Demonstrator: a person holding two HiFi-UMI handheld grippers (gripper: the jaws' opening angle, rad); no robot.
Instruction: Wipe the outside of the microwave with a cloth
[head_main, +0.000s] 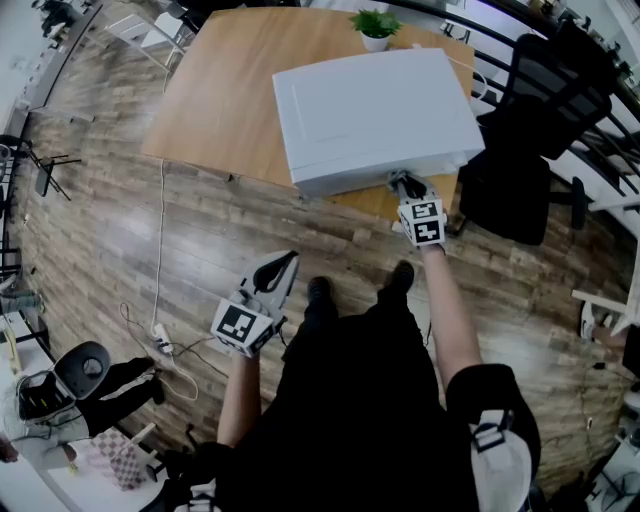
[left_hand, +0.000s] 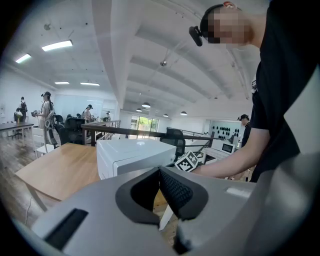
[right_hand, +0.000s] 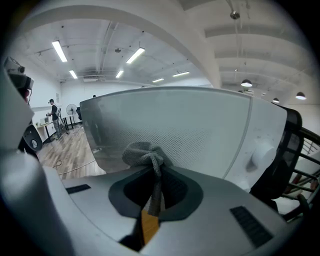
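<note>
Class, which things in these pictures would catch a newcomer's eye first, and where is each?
The big white microwave sits at the near edge of the wooden table. The right hand-held gripper pinches a grey cloth at its front, while the left hand-held gripper hangs shut and empty over the floor.

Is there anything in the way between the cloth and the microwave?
No, nothing I can see is in the way. The right tongs are shut on the grey cloth, and the bunched cloth sits right in front of the white microwave door. Nothing shows between them. I cannot tell if they touch yet.
</note>
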